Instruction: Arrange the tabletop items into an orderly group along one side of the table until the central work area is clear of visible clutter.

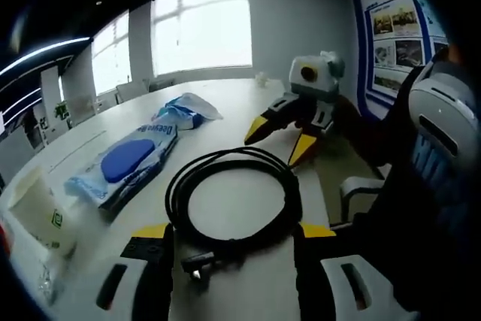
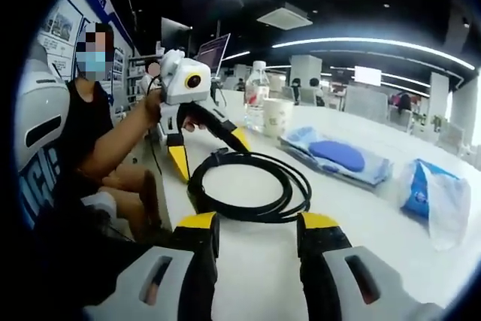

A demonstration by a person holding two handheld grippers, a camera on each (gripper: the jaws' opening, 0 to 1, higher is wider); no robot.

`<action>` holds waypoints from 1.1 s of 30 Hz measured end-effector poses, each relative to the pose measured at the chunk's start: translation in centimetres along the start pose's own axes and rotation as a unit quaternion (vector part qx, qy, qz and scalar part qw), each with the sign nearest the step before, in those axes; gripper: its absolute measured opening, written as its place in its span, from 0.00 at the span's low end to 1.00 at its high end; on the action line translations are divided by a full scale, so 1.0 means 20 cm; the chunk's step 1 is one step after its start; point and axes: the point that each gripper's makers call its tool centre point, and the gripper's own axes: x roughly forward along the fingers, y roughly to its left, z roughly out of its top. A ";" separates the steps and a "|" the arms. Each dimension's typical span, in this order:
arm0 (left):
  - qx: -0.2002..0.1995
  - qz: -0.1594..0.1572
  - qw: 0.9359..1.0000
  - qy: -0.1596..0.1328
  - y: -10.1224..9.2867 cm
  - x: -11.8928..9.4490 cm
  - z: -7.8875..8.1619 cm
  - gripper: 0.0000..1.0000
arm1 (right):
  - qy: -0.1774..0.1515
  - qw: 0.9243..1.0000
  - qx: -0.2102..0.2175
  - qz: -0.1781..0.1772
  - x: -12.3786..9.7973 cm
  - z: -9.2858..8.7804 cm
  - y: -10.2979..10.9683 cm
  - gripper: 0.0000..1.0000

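Observation:
A black coiled cable (image 1: 233,199) lies on the white table (image 1: 225,103) between the two grippers. My left gripper (image 1: 233,234) stands open, its yellow-tipped jaws flanking the near edge of the coil, whose plug (image 1: 199,264) rests between them. In the right gripper view the left gripper (image 2: 210,152) hangs open over the coil's far rim, held by a person's hand (image 2: 154,103). My right gripper (image 2: 255,225) is open just short of the cable (image 2: 248,186). From the left gripper view the right gripper (image 1: 276,148) hovers open at the coil's far side.
A blue wipes pack (image 1: 128,163) (image 2: 334,157) and a blue-white bag (image 1: 184,110) (image 2: 432,193) lie beside the coil. A paper cup (image 2: 276,116) (image 1: 37,216) and a water bottle (image 2: 255,95) stand near the table end. A white chair (image 1: 361,186) stands at the table's edge.

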 end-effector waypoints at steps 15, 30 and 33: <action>-0.006 0.000 1.000 -0.006 0.00 0.00 0.00 0.64 | 0.012 0.999 -0.027 0.014 0.05 -0.02 0.03 0.31; -0.001 0.000 1.000 -0.013 0.00 0.00 0.01 0.64 | 0.018 0.998 -0.060 0.011 0.06 -0.02 0.04 0.21; -0.005 0.000 1.000 -0.022 0.00 0.00 0.03 0.64 | 0.012 0.998 -0.065 0.014 0.06 -0.01 0.05 0.18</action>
